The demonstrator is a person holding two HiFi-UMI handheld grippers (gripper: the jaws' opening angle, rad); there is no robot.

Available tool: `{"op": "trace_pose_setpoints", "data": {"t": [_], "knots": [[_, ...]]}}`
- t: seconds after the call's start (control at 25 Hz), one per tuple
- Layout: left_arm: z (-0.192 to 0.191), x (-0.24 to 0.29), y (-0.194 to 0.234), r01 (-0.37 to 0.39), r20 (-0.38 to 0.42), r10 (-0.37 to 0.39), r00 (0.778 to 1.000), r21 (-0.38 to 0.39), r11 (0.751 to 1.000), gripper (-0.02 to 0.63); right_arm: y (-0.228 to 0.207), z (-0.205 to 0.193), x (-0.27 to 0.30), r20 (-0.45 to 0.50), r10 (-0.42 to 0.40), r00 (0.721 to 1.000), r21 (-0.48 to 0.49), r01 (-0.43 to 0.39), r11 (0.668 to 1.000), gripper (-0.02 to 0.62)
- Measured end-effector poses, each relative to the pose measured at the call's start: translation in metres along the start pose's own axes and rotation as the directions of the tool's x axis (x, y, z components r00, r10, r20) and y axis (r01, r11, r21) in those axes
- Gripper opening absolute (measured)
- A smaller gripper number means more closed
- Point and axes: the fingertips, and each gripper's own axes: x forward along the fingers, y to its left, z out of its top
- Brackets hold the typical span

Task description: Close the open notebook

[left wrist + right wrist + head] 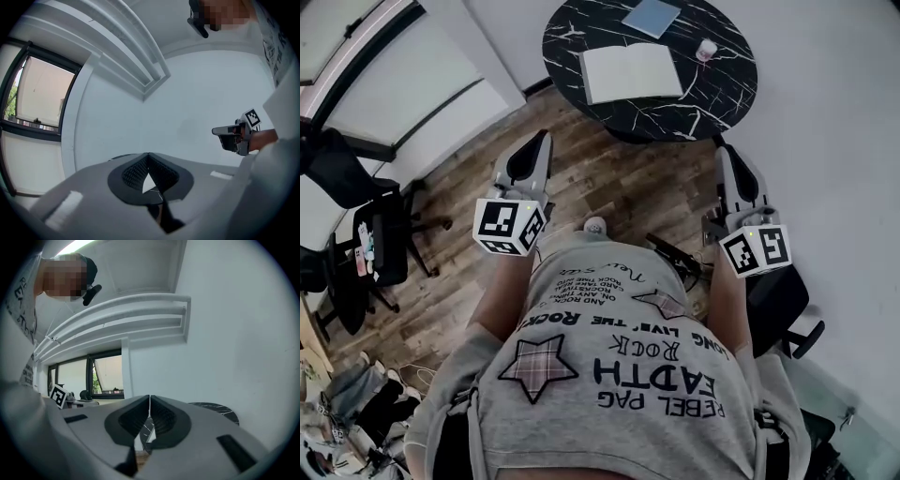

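Note:
The open notebook (630, 72) lies flat with blank white pages on a round black marble table (712, 94) at the top of the head view. Both grippers are held level over the wooden floor, short of the table and apart from the notebook. My left gripper (545, 138) (148, 155) has its jaws closed tip to tip with nothing between them. My right gripper (723, 150) (150, 398) is likewise shut and empty. The table's edge (216, 408) shows just right of the right jaws. The right gripper (232, 136) also appears in the left gripper view.
A blue book (652, 17) and a small pink-and-white object (707, 49) sit on the table behind the notebook. Black office chairs (375, 234) stand at the left, a dark chair (780, 295) at the right. Cables (675, 251) lie on the floor.

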Motion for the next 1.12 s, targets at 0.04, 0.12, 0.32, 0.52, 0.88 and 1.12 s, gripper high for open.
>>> {"op": "trace_pose_setpoints", "data": {"t": [0.04,0.12,0.32,0.52,0.88,1.12], "knots": [[0.000,0.004,0.005,0.009,-0.002,-0.009,1.000,0.001,1.000,0.009,0.001,-0.001,0.005,-0.002,-0.007,1.000,0.002,0.007,1.000,0.017],[0.000,0.010,0.015,0.021,-0.001,-0.021,1.000,0.000,1.000,0.009,0.004,-0.003,0.015,-0.006,-0.015,1.000,0.002,0.015,1.000,0.017],[-0.005,0.021,0.034,0.026,-0.002,-0.026,1.000,-0.012,1.000,0.009,0.007,-0.012,0.027,-0.015,-0.033,0.999,0.004,0.033,0.999,0.017],[-0.011,0.025,0.040,0.029,-0.019,-0.030,0.999,-0.022,0.999,0.009,0.003,-0.017,0.031,-0.026,-0.051,0.998,0.012,0.052,0.999,0.015],[-0.021,0.050,0.049,0.008,-0.046,-0.009,0.999,-0.034,0.999,0.009,-0.017,-0.024,0.064,-0.030,-0.024,0.999,0.034,0.026,0.999,0.017],[-0.012,0.092,0.058,-0.005,-0.044,0.003,0.999,-0.028,1.000,0.009,-0.048,-0.017,0.101,-0.017,-0.005,1.000,0.030,0.005,1.000,0.017]]}}
